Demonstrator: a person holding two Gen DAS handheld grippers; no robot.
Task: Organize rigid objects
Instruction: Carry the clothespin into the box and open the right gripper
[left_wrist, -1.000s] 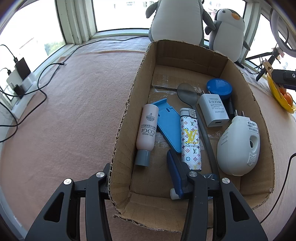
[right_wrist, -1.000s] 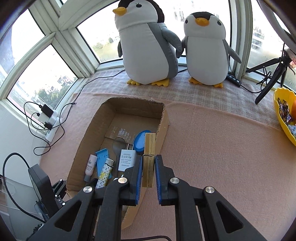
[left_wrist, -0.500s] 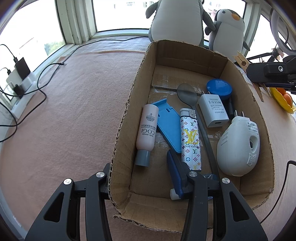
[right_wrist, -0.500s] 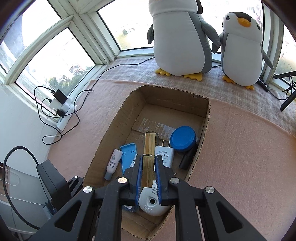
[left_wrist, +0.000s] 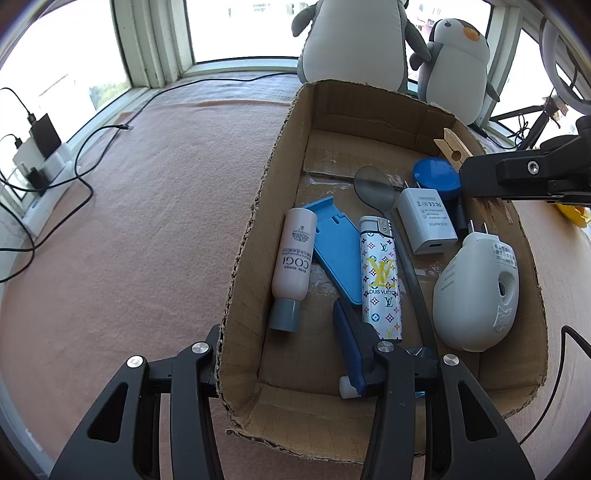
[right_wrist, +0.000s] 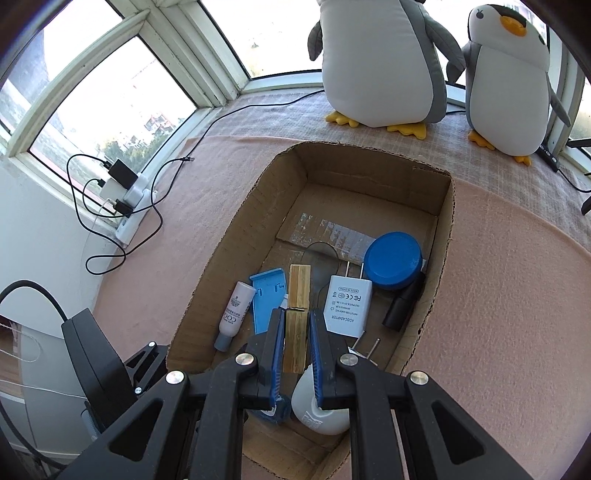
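An open cardboard box (left_wrist: 255, 221) (right_wrist: 445, 236) lies on the pink cloth. In it lie a pink bottle (left_wrist: 293, 266), a blue stand (left_wrist: 338, 251), a patterned lighter (left_wrist: 380, 277), a grey spoon (left_wrist: 373, 188), a white adapter (left_wrist: 424, 218) (right_wrist: 345, 299), a blue lid (right_wrist: 393, 264) and a white plug-in device (left_wrist: 476, 291). My right gripper (right_wrist: 297, 332) is shut on a wooden clothespin (right_wrist: 297, 306) (left_wrist: 452, 147) and holds it above the box's middle. My left gripper (left_wrist: 291, 369) is wide, straddling the box's near left wall; contact with the wall is unclear.
Two plush penguins (right_wrist: 376, 62) stand behind the box by the window. A power strip with chargers and cables (right_wrist: 122, 184) lies at the left. A tripod and a yellow bowl (left_wrist: 572, 214) are at the right.
My right gripper has carried the clothespin from beside the box's right wall to over its inside and lower. The left gripper has not moved.
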